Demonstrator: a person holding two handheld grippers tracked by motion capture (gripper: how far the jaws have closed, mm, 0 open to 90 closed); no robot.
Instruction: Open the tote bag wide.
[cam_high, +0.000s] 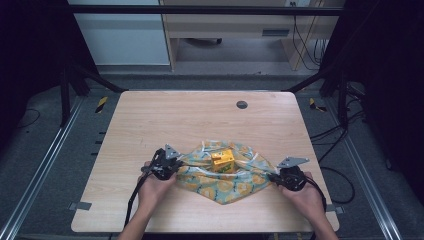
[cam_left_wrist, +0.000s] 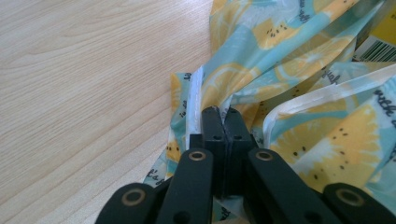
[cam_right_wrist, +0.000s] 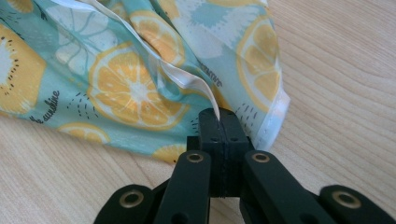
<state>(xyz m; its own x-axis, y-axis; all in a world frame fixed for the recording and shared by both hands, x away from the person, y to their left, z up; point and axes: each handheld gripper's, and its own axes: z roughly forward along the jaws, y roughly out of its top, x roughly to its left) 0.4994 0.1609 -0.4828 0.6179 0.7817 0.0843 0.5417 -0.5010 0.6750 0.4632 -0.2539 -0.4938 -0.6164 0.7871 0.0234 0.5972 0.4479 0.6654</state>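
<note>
I am holding a citrus-print cloth bag from both sides, low in the middle of the high view, on the wooden table. My left gripper is sitting at the bag's left end, a little left of the frame's centre, and my right gripper is at its right end, toward the lower right. A hand is wrapping each gripper from the bottom edge of the frame.

In the left gripper view my black jaws are rising from the bottom centre, pressed together and pinching the white-hemmed edge of the bag, whose folds are filling the right half of that frame. Bare table is lying across the left half.

In the right gripper view my jaws are again closing tight at bottom centre, nipping the bag's hem where a white band is running down into them. The cloth is spreading over the upper left of that frame, with table to the right.

A small yellow box is sitting in the open mouth of the bag, between my two grippers in the high view. Its barcoded corner is peeking in at the upper right of the left gripper view.
</note>
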